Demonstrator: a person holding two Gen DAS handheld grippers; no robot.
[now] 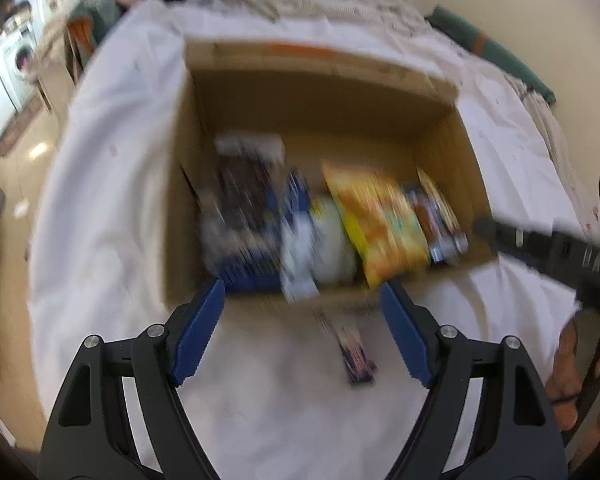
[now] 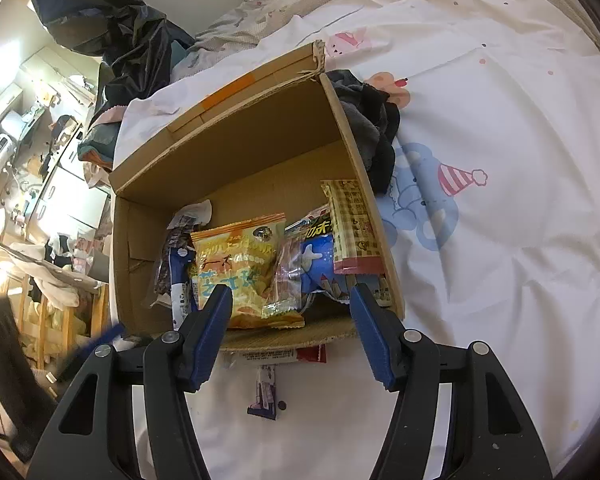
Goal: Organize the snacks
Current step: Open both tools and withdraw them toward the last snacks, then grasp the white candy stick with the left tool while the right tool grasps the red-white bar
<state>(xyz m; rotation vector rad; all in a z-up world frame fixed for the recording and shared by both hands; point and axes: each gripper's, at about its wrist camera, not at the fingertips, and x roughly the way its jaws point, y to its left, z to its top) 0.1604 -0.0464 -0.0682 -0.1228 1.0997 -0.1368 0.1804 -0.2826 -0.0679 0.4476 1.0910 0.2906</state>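
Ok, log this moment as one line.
stage: packing snacks | cardboard box: on bed, packets upright inside | yellow chip bag: in box | small purple packet: on sheet, outside box | left gripper: jaws open, empty | right gripper: jaws open, empty

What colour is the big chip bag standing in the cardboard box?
Yellow-orange chip bag, clearest in the right wrist view.

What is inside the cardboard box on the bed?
The cardboard box holds snack packets standing in a row: a yellow chip bag, a blue packet, a checked packet and a dark packet. Whatever lies beneath them is covered.
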